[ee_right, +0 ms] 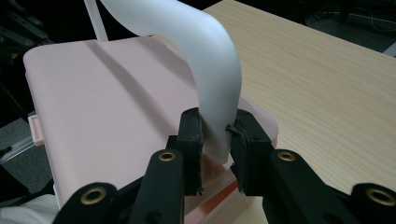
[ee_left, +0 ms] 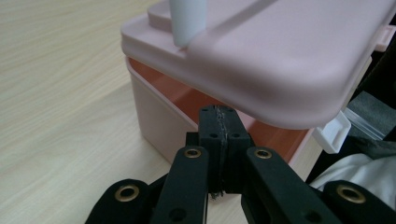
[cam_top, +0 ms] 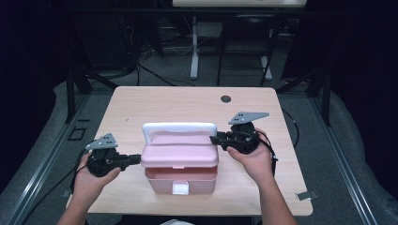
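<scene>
Pink plastic box [cam_top: 180, 176] sits near the front middle of the pale wood-grain table [cam_top: 141, 103], smooth matte shell, rounded corners, small white latch [cam_top: 180, 188] on the front wall. Its lid [cam_top: 180, 154] is tilted up at the front, gap showing an orange-pink inside. White curved handle [cam_top: 178, 127], glossy flat strap, arches over the lid. Left gripper [cam_top: 136, 159] at the box's left end, black pads fully closed together with nothing between them, tips right under the raised lid edge [ee_left: 280, 93] at the gap. Right gripper [cam_top: 215, 139] at the box's right end, pads clamped on the handle's lower end [ee_right: 217, 107]. A round dark hole [cam_top: 225, 99] in the table's far side.
</scene>
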Tool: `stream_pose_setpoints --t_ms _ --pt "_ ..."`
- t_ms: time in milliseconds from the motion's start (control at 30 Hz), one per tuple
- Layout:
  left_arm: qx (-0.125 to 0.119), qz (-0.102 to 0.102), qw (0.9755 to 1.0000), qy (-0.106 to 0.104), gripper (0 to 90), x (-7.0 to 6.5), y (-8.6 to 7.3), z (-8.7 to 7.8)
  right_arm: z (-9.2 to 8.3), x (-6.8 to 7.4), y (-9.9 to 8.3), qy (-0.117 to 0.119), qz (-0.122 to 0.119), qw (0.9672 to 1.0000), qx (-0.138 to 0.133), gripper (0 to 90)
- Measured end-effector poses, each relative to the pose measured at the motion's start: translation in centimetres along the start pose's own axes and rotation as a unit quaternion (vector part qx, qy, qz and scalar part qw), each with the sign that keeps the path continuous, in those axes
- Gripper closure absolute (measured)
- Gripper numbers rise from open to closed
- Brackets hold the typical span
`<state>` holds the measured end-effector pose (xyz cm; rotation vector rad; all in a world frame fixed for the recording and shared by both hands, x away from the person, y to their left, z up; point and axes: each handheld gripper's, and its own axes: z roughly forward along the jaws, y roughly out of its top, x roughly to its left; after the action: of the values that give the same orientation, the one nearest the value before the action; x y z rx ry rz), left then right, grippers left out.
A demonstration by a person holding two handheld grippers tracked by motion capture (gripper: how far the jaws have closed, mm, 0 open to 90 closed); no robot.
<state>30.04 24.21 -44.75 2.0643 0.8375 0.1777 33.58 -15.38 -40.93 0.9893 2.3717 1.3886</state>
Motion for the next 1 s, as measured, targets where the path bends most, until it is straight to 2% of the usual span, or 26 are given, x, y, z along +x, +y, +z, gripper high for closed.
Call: stream_pose_setpoints --t_ms 133,233,467,767,1000 --pt "0.002 0.001 1.0000 -0.007 89.6 -0.2 -0.1 0.5 0.1 0.0 0.0 0.000 -0.001 1.0000 -0.001 74.2" --pt "0.003 -0.003 0.9998 -0.020 89.6 -0.4 -0.1 0.9 0.1 0.0 0.0 -0.001 0.000 1.0000 -0.001 74.2" --pt "0.013 0.009 0.9995 -0.029 89.6 -1.1 -0.1 1.8 0.1 0.0 -0.1 -0.003 0.001 1.0000 0.000 74.2" --pt "0.020 0.020 0.9991 -0.032 89.6 -1.8 0.0 2.4 0.1 0.1 -0.1 -0.005 -0.001 1.0000 0.003 74.2" --pt "0.019 0.032 0.9989 -0.028 89.6 -2.3 0.2 2.1 0.1 0.3 -0.2 -0.006 0.000 1.0000 0.003 74.3"
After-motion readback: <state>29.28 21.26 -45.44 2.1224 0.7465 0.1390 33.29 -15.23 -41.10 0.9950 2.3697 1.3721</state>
